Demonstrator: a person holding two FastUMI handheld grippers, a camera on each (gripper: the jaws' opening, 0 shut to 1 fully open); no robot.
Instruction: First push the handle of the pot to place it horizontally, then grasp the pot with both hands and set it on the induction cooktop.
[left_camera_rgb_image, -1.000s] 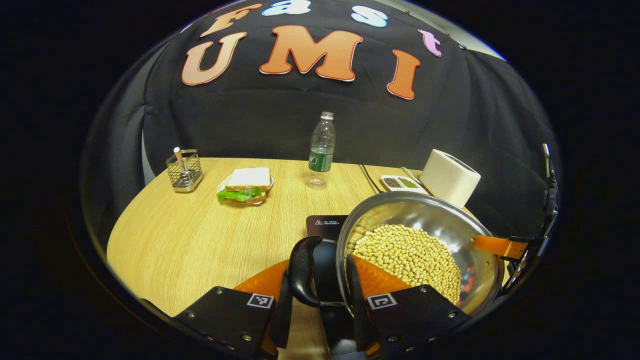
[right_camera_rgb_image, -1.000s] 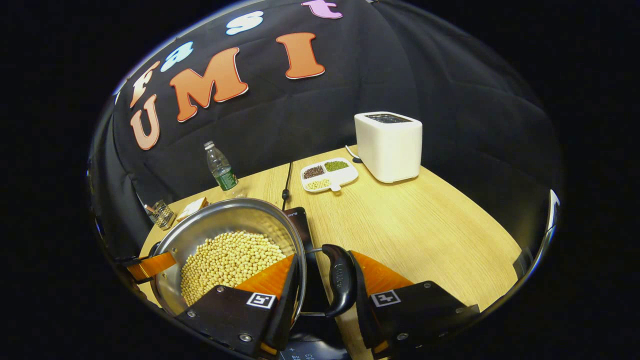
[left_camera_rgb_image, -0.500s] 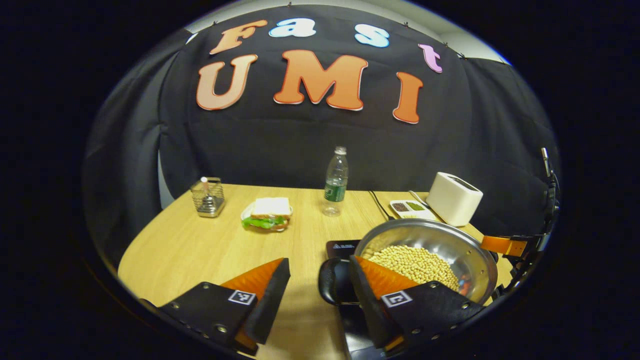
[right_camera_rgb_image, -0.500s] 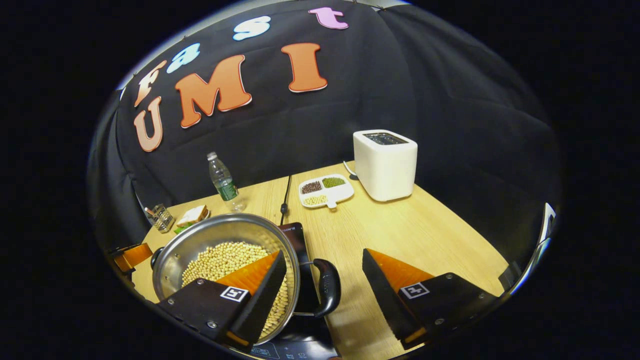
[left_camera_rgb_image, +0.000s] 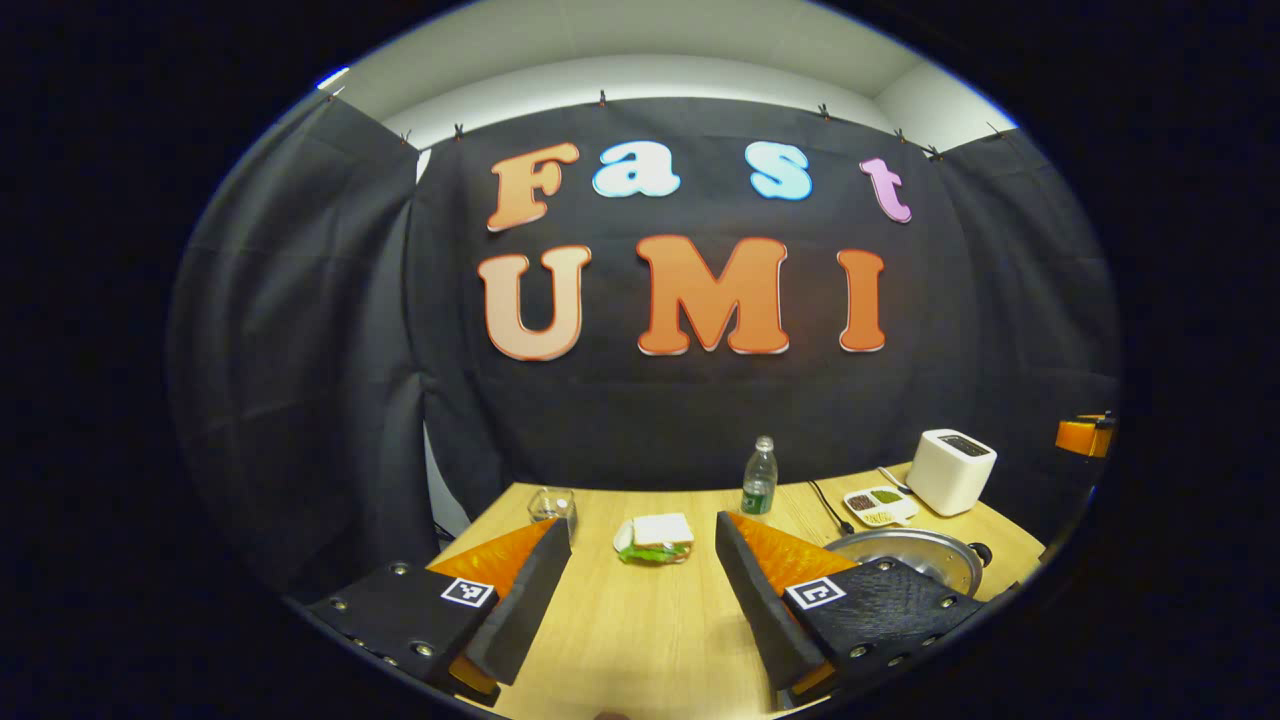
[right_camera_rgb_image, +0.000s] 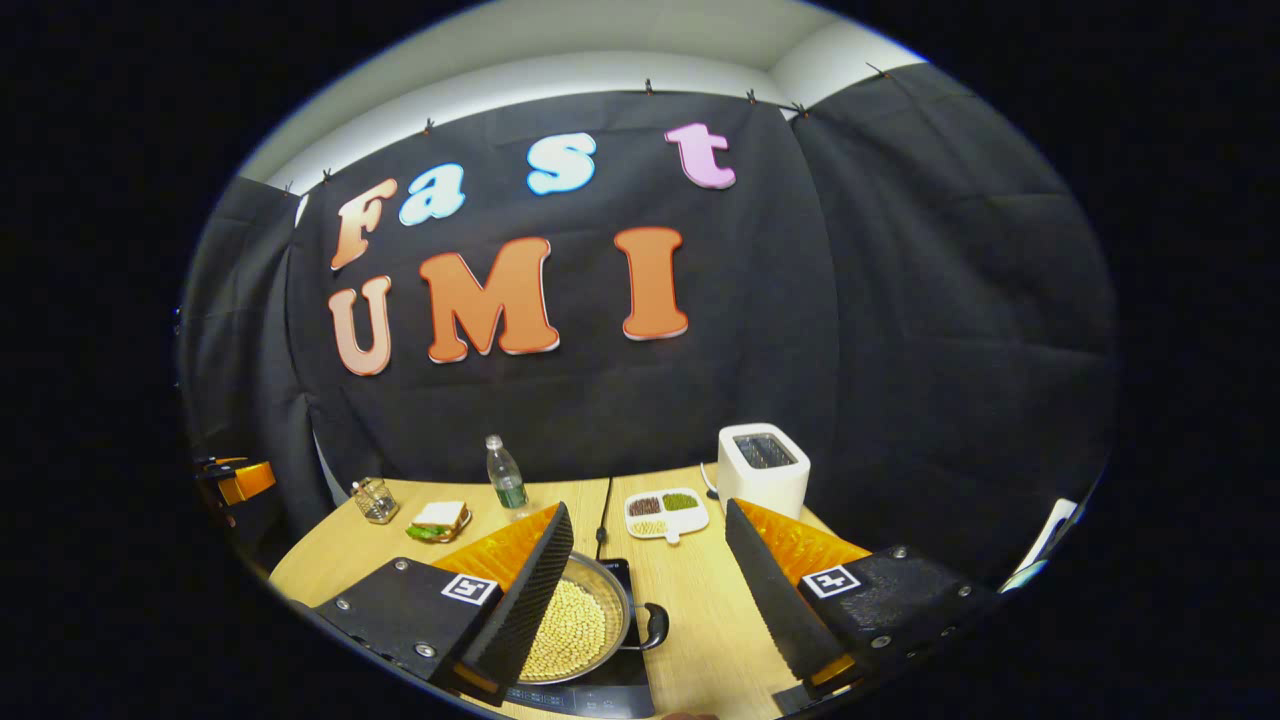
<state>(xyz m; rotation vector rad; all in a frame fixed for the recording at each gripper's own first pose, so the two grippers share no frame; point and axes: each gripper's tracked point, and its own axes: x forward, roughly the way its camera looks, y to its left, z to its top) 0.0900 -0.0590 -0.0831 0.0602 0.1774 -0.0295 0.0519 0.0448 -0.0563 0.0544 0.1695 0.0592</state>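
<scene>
Pot (right_camera_rgb_image: 575, 630) sits on the cooktop (right_camera_rgb_image: 590, 695), under the right tongs (right_camera_rgb_image: 648, 590) and right of the left tongs (left_camera_rgb_image: 640, 590). Both tongs are released, holding nothing. I think the job looks done; nothing more to move.

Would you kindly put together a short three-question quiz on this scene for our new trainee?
1. True or false: the pot sits on the induction cooktop.
2. What fills the pot: A) rice, B) pale round beans, C) water?
3. Fill in: both the left gripper and the right gripper are ____.

Key: 1 true. 2 B. 3 open, holding nothing.
</scene>
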